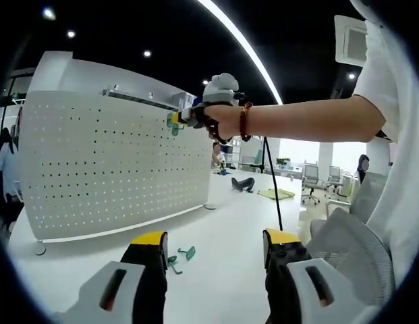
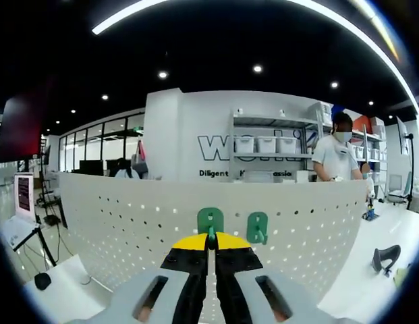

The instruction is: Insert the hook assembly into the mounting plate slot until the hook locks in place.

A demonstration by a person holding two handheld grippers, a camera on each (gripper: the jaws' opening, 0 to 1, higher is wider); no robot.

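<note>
An open office under ceiling lights surrounds a white table, where a perforated white mounting plate stands upright at centre-left of the left gripper view. In the right gripper view the right gripper, jaws closed on a green hook, holds it against the plate at centre frame, beside a second green hook already seated. The left gripper hangs open above spare hooks on the table. Pressing squarely, then downward, should seat it best.
</note>
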